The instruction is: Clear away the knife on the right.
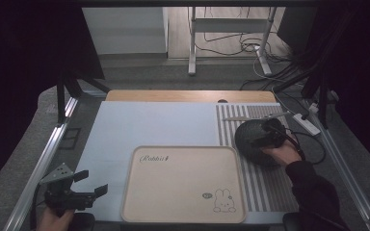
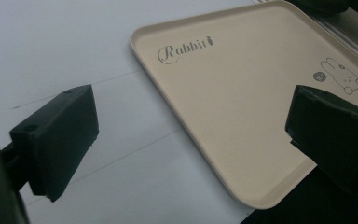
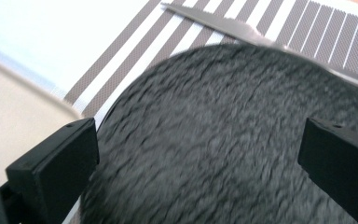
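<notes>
A beige tray (image 1: 183,185) printed with "Rabbit" and a bunny lies at the table's front centre, nothing on it; the left gripper view has the same tray (image 2: 242,107) ahead. My left gripper (image 1: 92,184) hovers open at the tray's left, above the pale blue mat (image 1: 144,125). A dark round textured plate (image 1: 257,142) lies on the striped placemat (image 1: 265,183) to the tray's right. My right gripper (image 1: 272,132) hangs open just over that plate (image 3: 223,149), jaws wide apart, nothing between them. A knife (image 3: 261,39) lies beyond the plate.
The knife (image 1: 250,117) rests at the placemat's far end. A white power strip (image 1: 307,123) and cables lie at the right edge. Metal frame rails (image 1: 43,159) run along both table sides. A wooden strip (image 1: 188,95) borders the far edge.
</notes>
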